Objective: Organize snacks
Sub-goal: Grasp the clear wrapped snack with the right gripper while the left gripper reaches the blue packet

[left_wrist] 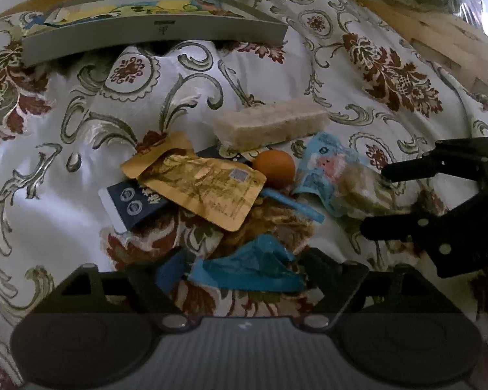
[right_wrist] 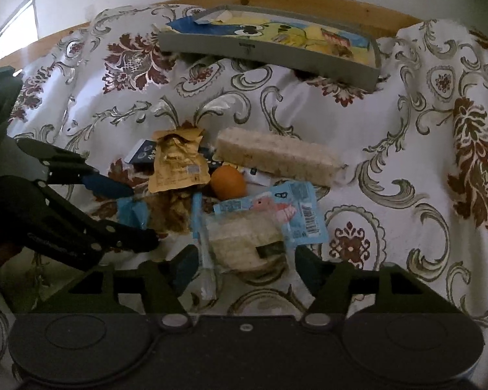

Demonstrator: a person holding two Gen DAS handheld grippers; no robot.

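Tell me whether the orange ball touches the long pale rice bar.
Apart. In the right wrist view, the orange ball sits below the rice bar, with patterned cloth and wrapper edges visible between them.

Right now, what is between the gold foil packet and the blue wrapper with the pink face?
A round orange ball-shaped snack lies between the gold foil packet and the blue wrapper; both wrist views show it.

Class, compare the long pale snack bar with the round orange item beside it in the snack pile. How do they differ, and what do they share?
The pale bar is long, blocky and speckled beige; the orange item is small, round and plain orange. The bar lies farther back, nearer the grey tray; the orange item sits mid-pile among packets. Both rest on the patterned cloth, ungripped.
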